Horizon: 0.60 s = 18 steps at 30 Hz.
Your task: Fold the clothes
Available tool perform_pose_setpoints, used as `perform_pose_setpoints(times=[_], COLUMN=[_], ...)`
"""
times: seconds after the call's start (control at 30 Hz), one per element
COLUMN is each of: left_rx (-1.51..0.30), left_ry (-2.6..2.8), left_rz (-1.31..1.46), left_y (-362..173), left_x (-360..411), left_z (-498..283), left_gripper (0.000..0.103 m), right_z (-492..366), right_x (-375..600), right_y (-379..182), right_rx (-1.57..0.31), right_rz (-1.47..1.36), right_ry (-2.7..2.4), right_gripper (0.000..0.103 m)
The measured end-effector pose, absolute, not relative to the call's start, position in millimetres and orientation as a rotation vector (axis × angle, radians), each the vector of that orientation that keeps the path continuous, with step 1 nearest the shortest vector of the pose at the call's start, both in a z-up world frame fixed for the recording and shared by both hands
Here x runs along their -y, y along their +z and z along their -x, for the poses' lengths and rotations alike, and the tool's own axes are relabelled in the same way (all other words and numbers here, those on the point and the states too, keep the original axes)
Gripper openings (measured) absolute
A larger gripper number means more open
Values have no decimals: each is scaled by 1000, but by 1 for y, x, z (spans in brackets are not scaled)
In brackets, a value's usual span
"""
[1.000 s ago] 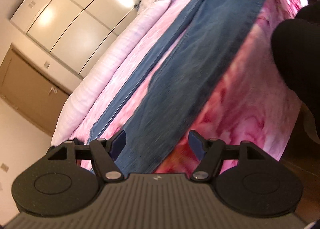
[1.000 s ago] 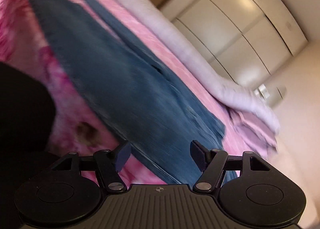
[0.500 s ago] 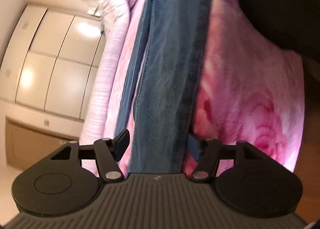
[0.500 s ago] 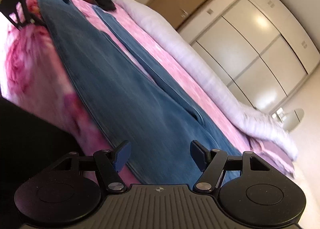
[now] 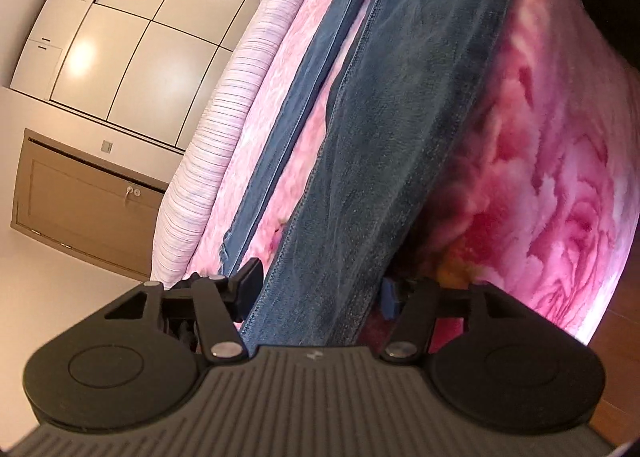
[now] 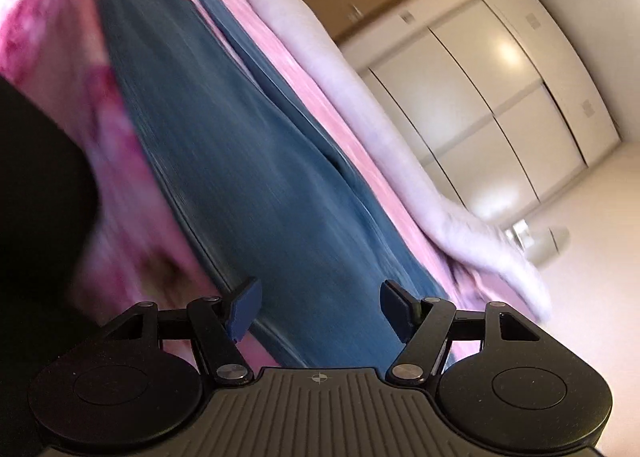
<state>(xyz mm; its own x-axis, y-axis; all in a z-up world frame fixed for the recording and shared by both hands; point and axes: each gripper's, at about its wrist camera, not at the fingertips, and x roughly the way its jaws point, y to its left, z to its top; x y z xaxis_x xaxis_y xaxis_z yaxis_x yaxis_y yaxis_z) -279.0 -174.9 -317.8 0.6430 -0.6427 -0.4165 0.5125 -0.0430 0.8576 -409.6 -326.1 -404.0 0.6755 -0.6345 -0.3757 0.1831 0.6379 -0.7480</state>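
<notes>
The blue jeans [image 5: 384, 145] lie stretched out flat along the pink flowered blanket [image 5: 560, 185] on the bed, one leg close to me and the other further off beside a pale striped duvet roll [image 5: 224, 129]. My left gripper [image 5: 320, 291] is spread wide, astride the near leg's end. My right gripper [image 6: 320, 307] gapes too, holding nothing, with denim between its blue pads [image 6: 245, 307]. The blanket's edge drops to wooden floor [image 5: 616, 353] on my left gripper's outer side.

Glossy cream wardrobe doors [image 5: 132, 37] catch the ceiling lights; beside them stands a brown wooden door [image 5: 88, 209]. A pink flowered bedspread [image 5: 560, 185] covers the bed.
</notes>
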Motion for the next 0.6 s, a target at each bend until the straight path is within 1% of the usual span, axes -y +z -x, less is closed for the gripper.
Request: perform_pose_setpoints(times=[0.07, 0.23, 0.37, 0.6], left_rx=[118, 117, 122, 130], left_ry=[-938, -936, -942, -948], left_rz=[-1316, -1323, -1339, -1336], left_y=[-316, -313, -313, -313], left_x=[177, 183, 179, 177], left_z=[274, 274, 277, 276], left_gripper=[55, 55, 54, 54], right_z=[419, 431, 433, 433], right_x=[327, 324, 333, 345], right_y=[-405, -430, -415, -439], right_rx=[-700, -767, -696, -729], right_rz=[775, 849, 795, 973], right_ry=[-508, -501, -577, -612], right_gripper=[68, 68, 68, 68])
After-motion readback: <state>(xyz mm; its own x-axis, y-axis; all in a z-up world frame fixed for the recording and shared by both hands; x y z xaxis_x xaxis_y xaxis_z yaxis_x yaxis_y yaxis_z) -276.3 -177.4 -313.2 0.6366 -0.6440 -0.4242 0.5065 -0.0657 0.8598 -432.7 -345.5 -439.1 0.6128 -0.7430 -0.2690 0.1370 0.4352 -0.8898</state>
